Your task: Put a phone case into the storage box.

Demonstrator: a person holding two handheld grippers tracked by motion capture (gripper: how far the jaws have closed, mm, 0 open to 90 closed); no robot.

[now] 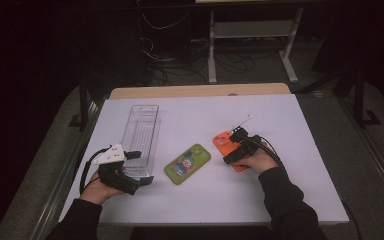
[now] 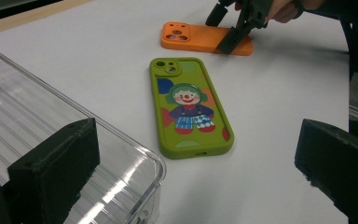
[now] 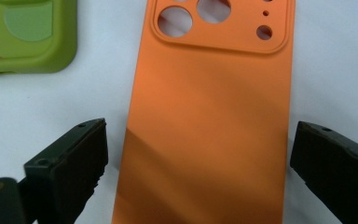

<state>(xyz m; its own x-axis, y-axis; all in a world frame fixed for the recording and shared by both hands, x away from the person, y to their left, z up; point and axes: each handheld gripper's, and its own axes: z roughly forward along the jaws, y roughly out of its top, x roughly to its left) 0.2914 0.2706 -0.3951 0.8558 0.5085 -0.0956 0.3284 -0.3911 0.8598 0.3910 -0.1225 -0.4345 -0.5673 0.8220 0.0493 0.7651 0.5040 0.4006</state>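
Observation:
An orange phone case [image 1: 222, 141] lies camera holes up, right of centre on the white table [image 1: 290, 190]. My right gripper [image 3: 198, 172] is open and low over it, one jaw on each side of the case [image 3: 209, 116] with a small gap at both sides. From the left gripper view, this right gripper [image 2: 233, 28] stands over the orange case [image 2: 191, 37]. A green case with a clown picture [image 1: 187, 163] lies mid-table. My left gripper [image 1: 139, 169] is open at the near end of a clear plastic tray [image 1: 141, 131], facing the green case [image 2: 191, 107].
The clear tray [image 2: 37, 116] runs lengthwise along the left side and holds nothing. A thin white stick [image 1: 244, 120] lies just beyond the orange case. A wooden strip [image 1: 200, 91] borders the far edge, with a white frame [image 1: 250, 30] and floor cables behind.

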